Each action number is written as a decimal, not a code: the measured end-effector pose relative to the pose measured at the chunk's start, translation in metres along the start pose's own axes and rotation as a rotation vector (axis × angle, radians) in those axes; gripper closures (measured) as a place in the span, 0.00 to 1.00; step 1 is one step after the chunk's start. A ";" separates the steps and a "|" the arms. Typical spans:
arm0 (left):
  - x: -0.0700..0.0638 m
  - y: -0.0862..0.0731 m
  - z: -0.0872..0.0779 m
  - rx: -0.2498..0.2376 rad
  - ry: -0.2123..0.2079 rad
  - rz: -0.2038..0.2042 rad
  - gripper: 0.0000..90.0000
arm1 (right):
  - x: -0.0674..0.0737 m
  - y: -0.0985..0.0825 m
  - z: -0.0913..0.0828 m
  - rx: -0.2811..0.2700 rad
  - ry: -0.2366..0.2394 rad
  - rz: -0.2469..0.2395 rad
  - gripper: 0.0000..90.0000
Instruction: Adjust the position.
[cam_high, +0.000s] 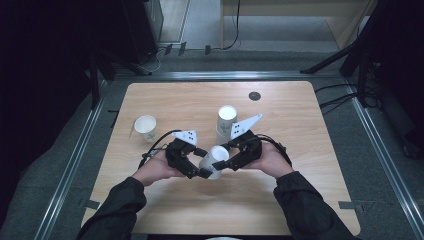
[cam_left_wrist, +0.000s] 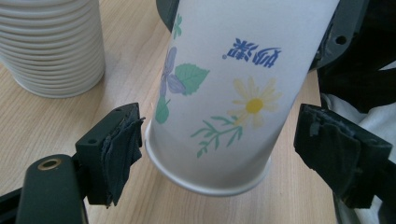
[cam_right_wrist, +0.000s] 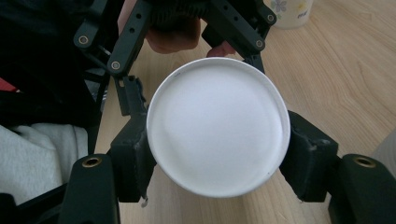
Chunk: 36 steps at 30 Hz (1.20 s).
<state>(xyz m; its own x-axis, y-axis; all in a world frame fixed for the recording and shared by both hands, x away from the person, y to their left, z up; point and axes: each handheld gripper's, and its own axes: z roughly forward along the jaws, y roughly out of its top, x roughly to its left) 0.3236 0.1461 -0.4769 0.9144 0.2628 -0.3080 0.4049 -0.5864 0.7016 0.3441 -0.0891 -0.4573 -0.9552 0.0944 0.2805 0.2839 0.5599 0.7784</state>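
Near the table's front middle, a flower-print paper cup (cam_high: 215, 160) is held off the wood between the two grippers, tipped over: long axis runs roughly level, mouth toward the right gripper (cam_high: 239, 150), base toward the left gripper (cam_high: 196, 167).

Right gripper: jaws clamped on the cup near the rim, one pad each side, seen clearly in its own view (cam_right_wrist: 219, 126), where you look straight down the white inside. Firm hold.

Left gripper: jaws stand wide around the cup's base end (cam_left_wrist: 215, 93). Right pad (cam_left_wrist: 327, 149) is clearly off the wall; left pad (cam_left_wrist: 122, 147) sits just at the bottom rim, can't tell if it touches. Not gripping.

View differences:
- Left gripper view gives the print: yellow daisy, green leaves, blue characters upside down. Also a stack of cups (cam_left_wrist: 53, 44) standing on the table behind, top cut off by the frame.
- Right gripper view shows the left gripper's linkage beyond the rim and a bit of the person's hand behind it, plus the lower part of another printed cup (cam_right_wrist: 292, 11) at the top edge.
- High view places that stack (cam_high: 226, 120) just behind the right gripper, and a single upright cup (cam_high: 145, 127) well off to the left.

Hidden: in the high view the cup's body is mostly covered by the grippers, only the mouth reads. Small dark disc (cam_high: 254, 95) near the far edge, can't make out what it is.
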 end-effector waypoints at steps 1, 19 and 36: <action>0.000 0.000 0.001 0.001 0.001 0.001 0.18 | 0.000 0.000 0.000 0.001 0.000 0.000 0.39; -0.003 0.002 0.001 -0.014 -0.005 0.054 0.33 | -0.001 0.001 0.002 -0.004 0.022 0.039 0.39; -0.001 0.002 -0.003 -0.001 -0.011 0.036 0.36 | -0.001 0.000 0.004 0.007 0.010 0.021 0.34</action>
<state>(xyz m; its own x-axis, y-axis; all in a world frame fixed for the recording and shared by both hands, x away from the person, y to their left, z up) 0.3236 0.1468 -0.4737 0.9283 0.2334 -0.2893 0.3717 -0.5944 0.7131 0.3448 -0.0856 -0.4600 -0.9483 0.0976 0.3021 0.3028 0.5636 0.7685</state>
